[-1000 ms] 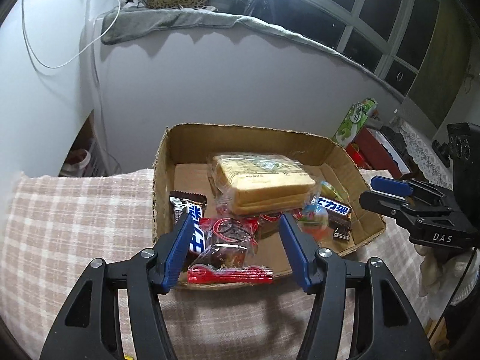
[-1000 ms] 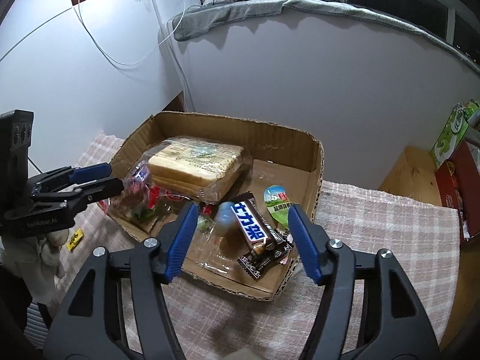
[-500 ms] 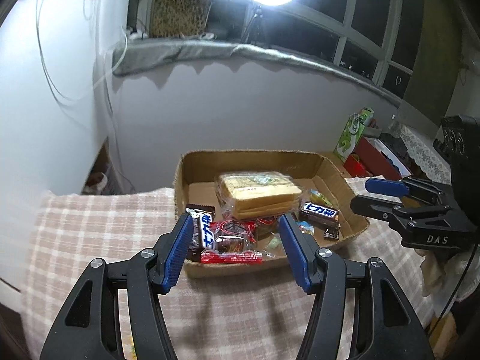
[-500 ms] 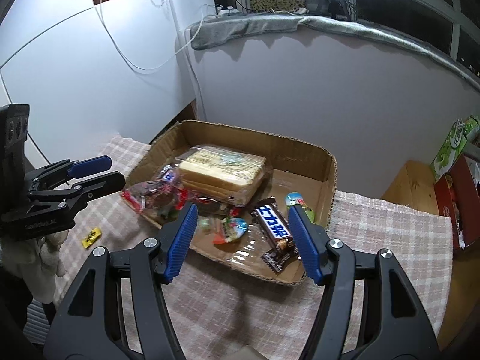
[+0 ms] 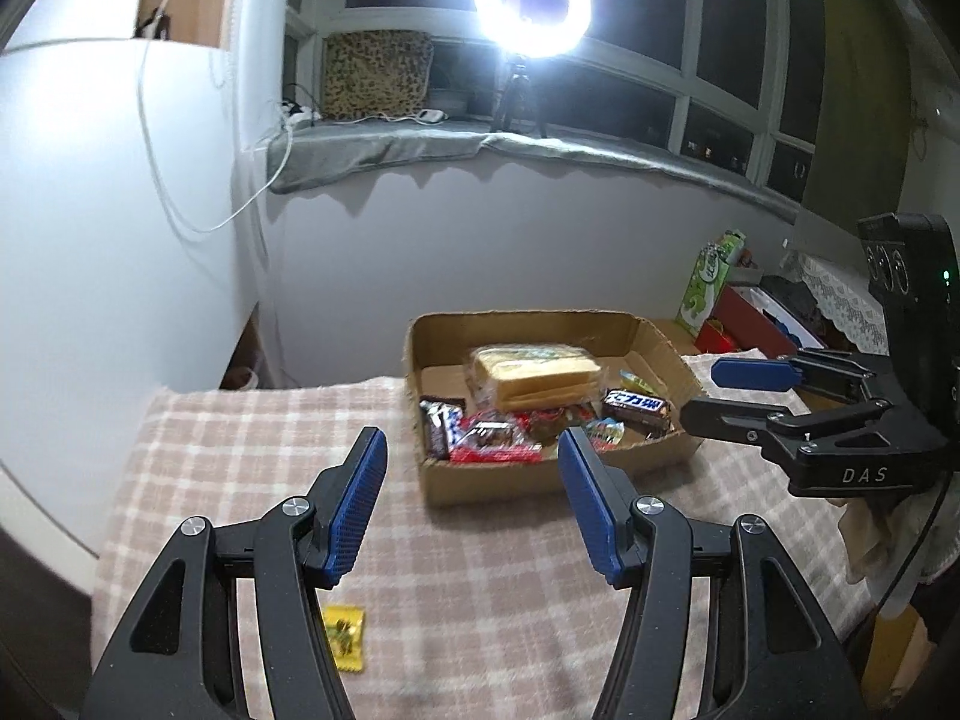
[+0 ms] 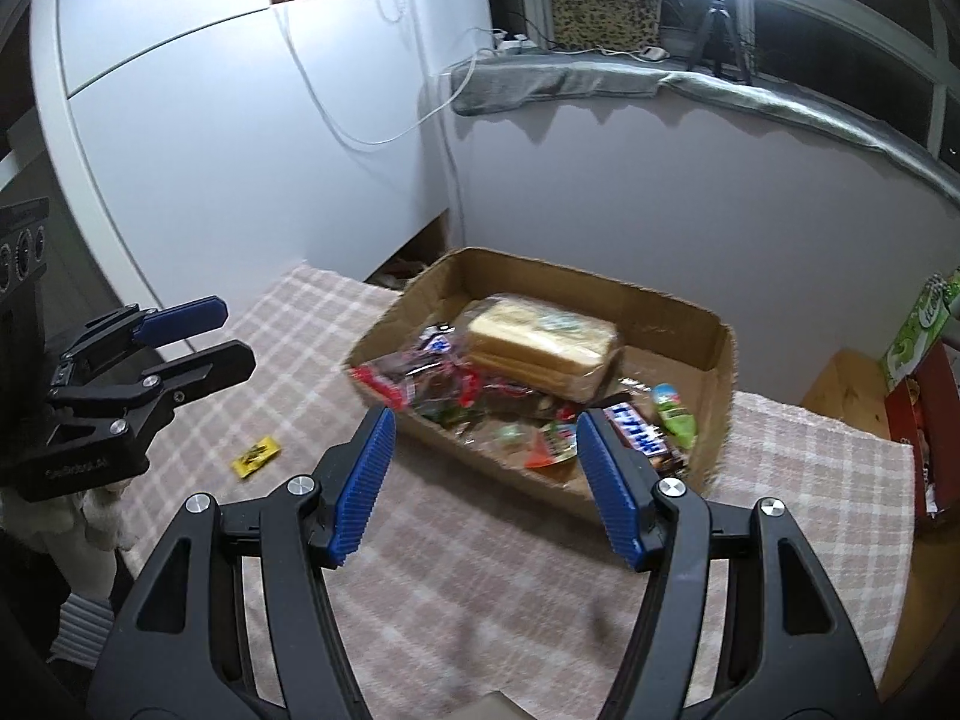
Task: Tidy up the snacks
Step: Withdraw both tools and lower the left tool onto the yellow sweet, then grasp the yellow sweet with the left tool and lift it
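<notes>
Yellow candy packet (image 5: pixel 343 630) lies alone on the checked desk cloth (image 5: pixel 240 456), well apart from the cardboard box (image 5: pixel 540 483); left gripper (image 5: pixel 471 507) has drawn back from the box, jaws released and empty; box holds wrapped bread (image 5: pixel 534 375), chocolate bars (image 5: pixel 637 403) and red packets (image 5: pixel 493 443); right gripper (image 6: pixel 483 480) likewise withdrawn, jaws released; judgement: the stray packet is the remaining item.

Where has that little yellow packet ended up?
The yellow packet lies alone on the checked cloth, outside the cardboard box and to its left in the right wrist view, near the left gripper.
</notes>
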